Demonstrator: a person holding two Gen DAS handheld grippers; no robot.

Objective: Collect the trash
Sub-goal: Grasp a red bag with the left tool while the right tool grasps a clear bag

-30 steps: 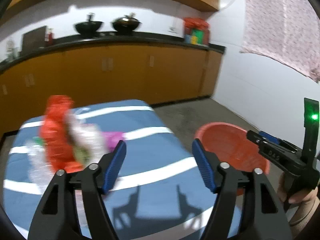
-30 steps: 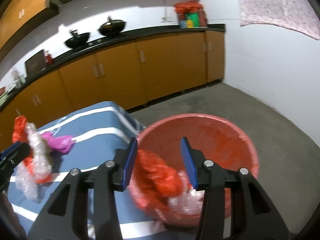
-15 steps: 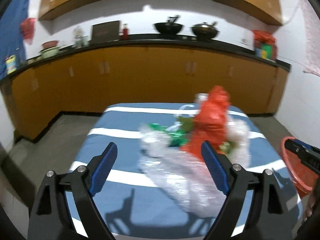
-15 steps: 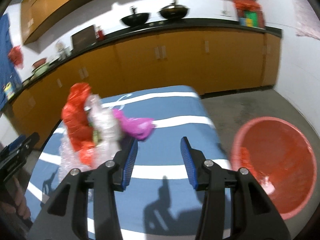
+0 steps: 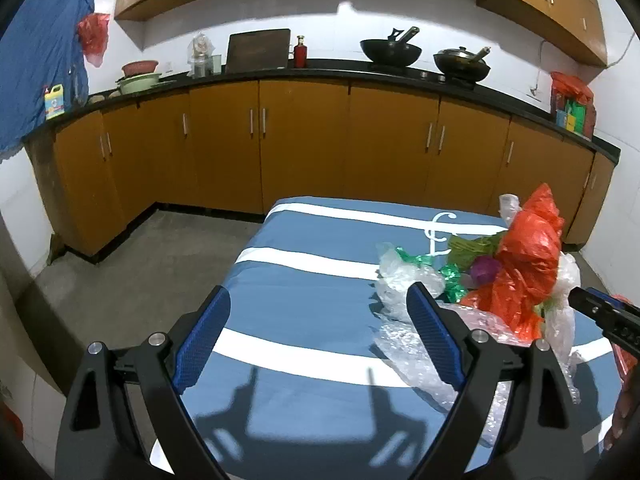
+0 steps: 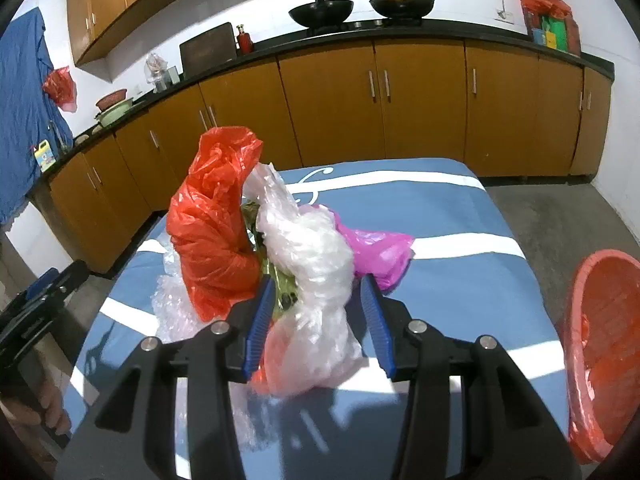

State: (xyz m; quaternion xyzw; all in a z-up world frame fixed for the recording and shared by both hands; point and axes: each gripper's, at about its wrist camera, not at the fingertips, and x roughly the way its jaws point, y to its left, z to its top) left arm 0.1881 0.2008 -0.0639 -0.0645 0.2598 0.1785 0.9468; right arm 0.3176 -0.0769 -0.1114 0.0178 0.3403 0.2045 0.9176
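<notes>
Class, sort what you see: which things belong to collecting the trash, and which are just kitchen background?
Job:
red plastic bag
clear plastic wrap
pink bag
red basket

Background:
two woks
cutting board
yellow bottle

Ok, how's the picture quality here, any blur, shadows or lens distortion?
Left wrist view: sharp, the counter bows from the fisheye, hard gripper shadows fall on the striped cloth. Right wrist view: also sharp, bright glare on the clear plastic, corners vignetted black.

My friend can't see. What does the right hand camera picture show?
The right gripper reaches into a pile of plastic bags, red, clear and pink, on a blue striped table. A red basket sits at the right.
</notes>
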